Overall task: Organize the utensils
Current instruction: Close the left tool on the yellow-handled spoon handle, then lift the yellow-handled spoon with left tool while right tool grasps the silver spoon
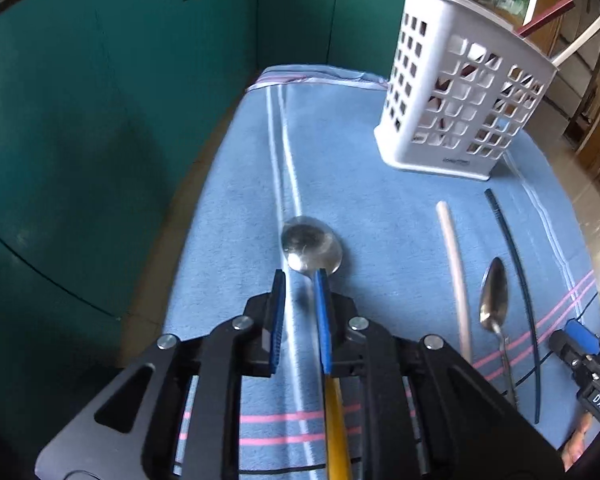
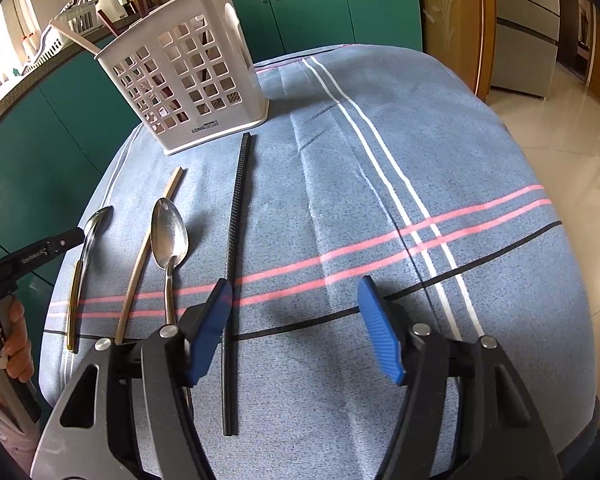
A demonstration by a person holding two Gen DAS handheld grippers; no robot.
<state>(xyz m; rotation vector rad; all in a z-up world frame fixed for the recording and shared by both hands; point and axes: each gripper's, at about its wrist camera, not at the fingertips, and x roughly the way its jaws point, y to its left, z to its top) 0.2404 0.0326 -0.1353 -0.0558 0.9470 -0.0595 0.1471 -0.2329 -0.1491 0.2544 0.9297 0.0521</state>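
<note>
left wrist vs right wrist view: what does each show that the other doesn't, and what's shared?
Left wrist only: the left gripper from behind, its pads not pressing the yellow-handled steel spoon lying between them.

Right wrist only: the wide-open right gripper, shiny tiled floor.

Both: white perforated plastic utensil caddy, all-steel spoon, pale chopstick, black ridged chopstick, blue striped cloth.
</note>
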